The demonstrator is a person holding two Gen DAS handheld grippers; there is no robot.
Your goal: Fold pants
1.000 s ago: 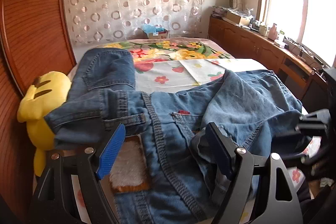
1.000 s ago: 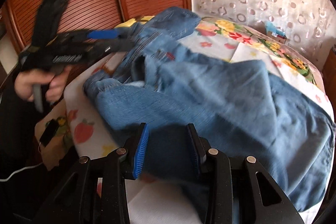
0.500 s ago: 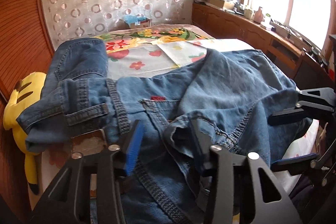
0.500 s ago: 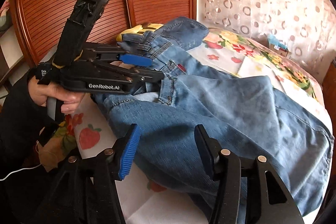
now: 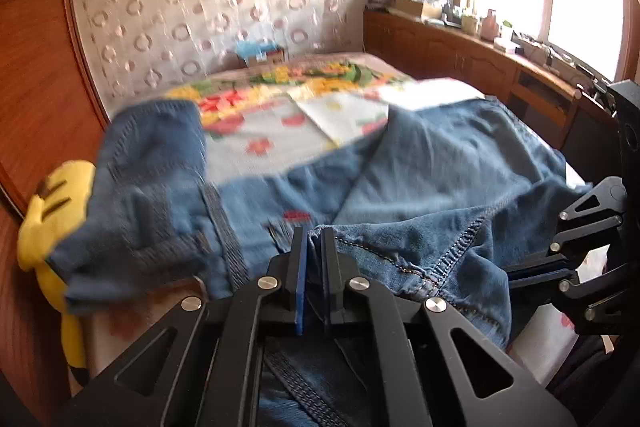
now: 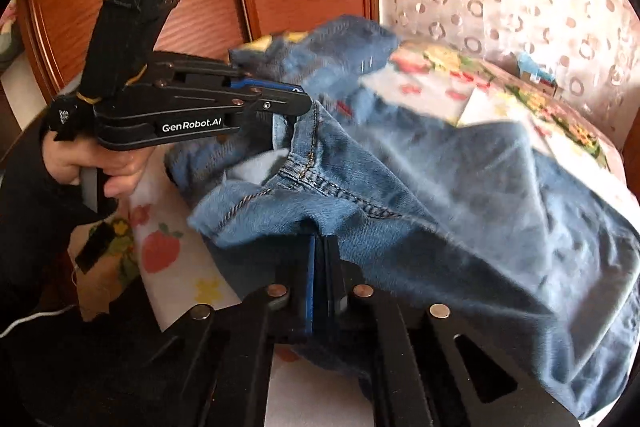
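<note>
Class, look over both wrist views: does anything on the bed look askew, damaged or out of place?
Only the jeans: they lie crumpled and bunched across the bed, one part draped over a yellow plush toy. The left gripper and right gripper each pinch denim. No damage shows.

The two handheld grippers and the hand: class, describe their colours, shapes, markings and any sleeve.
Both the left gripper and the right gripper are matte black, angular linkages with silver rivets and blue finger pads. The left one's side reads "GenRobot.AI" in white. The bare hand emerges from a dark sleeve.
</note>
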